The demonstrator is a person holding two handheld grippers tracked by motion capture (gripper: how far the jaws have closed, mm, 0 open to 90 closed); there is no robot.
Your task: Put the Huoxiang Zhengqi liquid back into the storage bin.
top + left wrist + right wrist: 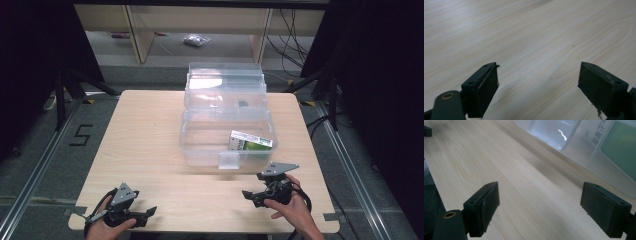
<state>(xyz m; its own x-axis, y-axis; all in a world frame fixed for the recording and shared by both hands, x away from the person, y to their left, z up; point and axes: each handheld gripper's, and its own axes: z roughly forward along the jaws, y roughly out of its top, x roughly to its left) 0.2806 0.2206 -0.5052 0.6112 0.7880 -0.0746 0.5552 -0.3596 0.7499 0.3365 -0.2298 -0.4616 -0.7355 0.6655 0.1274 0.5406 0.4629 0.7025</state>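
Observation:
A clear plastic box (pixel 200 150) with its lid swung back stands at the middle of the wooden table (pixel 145 135). Inside it, at the front right, lies a green and white carton (pixel 250 141), which shows blurred through the box wall (pixel 619 147) in the right gripper view. My left gripper (pixel 150 212) rests low at the table's front left, held by a hand, open, with bare wood between its pads (pixel 486 87). My right gripper (pixel 248 195) sits at the front right, just before the box, open and holding nothing.
The box's front latch tab (pixel 229 160) hangs over the front wall. Beyond the table are wooden shelf legs (pixel 140 35), a small plastic bag (pixel 196 40) on the floor, cables and dark stands at both sides. A "5" mark (pixel 80 135) lies on the floor at left.

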